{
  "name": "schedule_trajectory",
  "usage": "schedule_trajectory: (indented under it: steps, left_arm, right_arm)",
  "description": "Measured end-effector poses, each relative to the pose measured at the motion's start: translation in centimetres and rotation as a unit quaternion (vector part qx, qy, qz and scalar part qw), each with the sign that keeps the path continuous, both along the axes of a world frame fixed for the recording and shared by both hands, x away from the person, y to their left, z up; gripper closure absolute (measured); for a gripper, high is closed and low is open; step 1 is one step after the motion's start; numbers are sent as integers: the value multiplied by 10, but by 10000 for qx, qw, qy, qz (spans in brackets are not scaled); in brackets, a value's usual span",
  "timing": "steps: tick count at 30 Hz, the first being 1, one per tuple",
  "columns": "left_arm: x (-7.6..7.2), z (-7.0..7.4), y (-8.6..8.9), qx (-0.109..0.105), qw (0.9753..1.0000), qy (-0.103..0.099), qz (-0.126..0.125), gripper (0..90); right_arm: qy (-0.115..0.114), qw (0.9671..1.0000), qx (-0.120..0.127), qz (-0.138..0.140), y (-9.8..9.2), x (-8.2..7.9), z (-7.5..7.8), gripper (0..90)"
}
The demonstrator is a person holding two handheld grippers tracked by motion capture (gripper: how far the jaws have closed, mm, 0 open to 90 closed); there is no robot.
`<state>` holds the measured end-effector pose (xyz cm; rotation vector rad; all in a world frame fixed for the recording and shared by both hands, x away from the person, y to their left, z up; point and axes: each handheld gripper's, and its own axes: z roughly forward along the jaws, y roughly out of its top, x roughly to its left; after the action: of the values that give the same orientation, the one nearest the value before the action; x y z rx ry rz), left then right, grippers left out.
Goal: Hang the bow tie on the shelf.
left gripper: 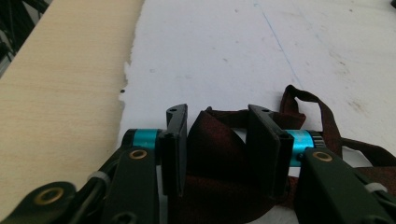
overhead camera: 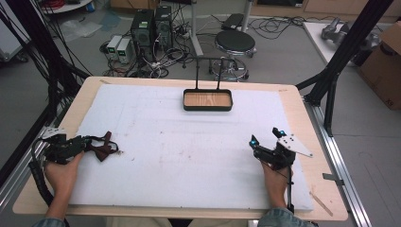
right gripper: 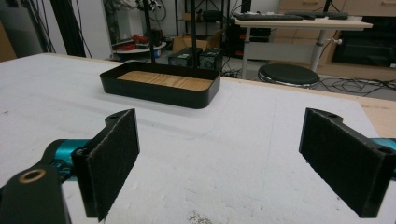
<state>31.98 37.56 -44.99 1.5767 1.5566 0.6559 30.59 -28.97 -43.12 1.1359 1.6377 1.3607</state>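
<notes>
High view puts your left gripper (overhead camera: 87,142) at the lower left of the frame, jaws part-way apart around the dark red cloth (overhead camera: 103,145) lying on the white mat (overhead camera: 179,142). Your right gripper (overhead camera: 265,137), lower right, stands wide apart on nothing; the black tray (overhead camera: 208,100) sits farther off at upper centre.

High view: fixed above the near edge of the desk (overhead camera: 302,118), facing forward and down; far off, taking in the whole white mat (overhead camera: 189,146) and the floor beyond the black tray (overhead camera: 208,100).
Left gripper view: rides the left tongs (left gripper: 217,140), very close and low over the mat's edge, well apart from the tray, maroon cloth (left gripper: 215,154) between its jaws.
Right gripper view: rides the right tongs (right gripper: 233,158), low, facing the tray (right gripper: 159,88) from near.
Shared: tray and mat appear in high and right gripper views; cloth (overhead camera: 101,146) and mat in high and left gripper views.
</notes>
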Motion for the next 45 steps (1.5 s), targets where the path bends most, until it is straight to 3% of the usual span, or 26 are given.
schedule_trajectory:
  steps: [3, 8, 11, 13, 15, 16, 17, 19, 20, 24, 26, 28, 31, 33, 34, 35, 36, 39, 41, 45]
  left_arm:
    - [-1, 0, 1, -60, 10000, 12, 19, 690]
    - [-5, 1, -2, 68, 9998, -202, 58, 819]
    - [-8, 3, -3, 123, 9996, -261, 53, 834]
    - [-12, 12, -7, 174, 9984, -536, -86, 835]
    - [-14, 15, -8, 179, 9978, -622, -120, 836]
    - [-17, 24, -12, 156, 9956, -859, -325, 836]
    - [-18, 31, -15, 182, 9943, -964, -427, 836]
    - [-19, 36, -17, 185, 9930, -1039, -527, 836]
    - [-21, 48, -23, 176, 9895, -1232, -732, 836]
    - [-20, 69, -39, 140, 9824, -1518, -1083, 836]
    - [-16, 77, -47, 13, 9775, -1650, -1314, 836]
    - [-12, 85, -56, 27, 9726, -1774, -1505, 836]
    - [-2, 94, -69, -30, 9635, -1891, -1892, 835]
    - [5, 100, -77, -32, 9600, -1891, -2064, 836]
    - [9, 103, -81, -69, 9571, -1933, -2158, 835]
    - [18, 110, -89, -89, 9523, -1954, -2341, 836]
    - [18, 110, -89, -89, 9523, -1954, -2341, 835]
    - [30, 119, -100, -128, 9439, -2006, -2620, 836]
    - [38, 124, -109, -161, 9370, -2052, -2822, 835]
    - [53, 133, -128, -127, 9163, -2189, -3352, 835]
  right_arm:
    - [10, 10000, 3, -3, 0, 0, 0, 114]
    - [13, 10000, 7, -7, 0, 0, 0, 113]
    - [11, 10000, 7, -3, 0, 0, 0, 113]
    - [12, 10000, 7, -2, 0, 0, 0, 114]
    - [13, 10000, 1, -12, 0, 0, 0, 113]
    - [7, 10000, 0, -9, 0, 0, 0, 113]
    - [27, 10000, 18, -11, 0, 0, 0, 113]
    - [7, 10000, -3, -8, 0, 0, 0, 113]
    - [15, 10000, 3, -6, 0, 0, 0, 113]
    - [17, 10000, -3, -15, 0, 0, 0, 113]
    - [30, 10000, 16, -14, 0, 0, 0, 113]
    - [19, 10000, 15, -14, 0, 0, 0, 114]
    - [21, 10000, 21, -16, 0, 0, 0, 113]
    - [27, 10000, 30, -18, 0, 0, 0, 113]
    - [26, 10000, 33, -14, 0, 0, 0, 113]
    - [28, 10000, 33, -16, 0, 0, 0, 113]
    - [28, 10000, 33, -16, 0, 0, 0, 113]
    - [28, 10000, 32, -5, 0, 0, 0, 113]
    - [30, 10000, 37, -4, 0, 0, 0, 113]
    - [47, 10000, 78, 1, -1, 0, 0, 113]
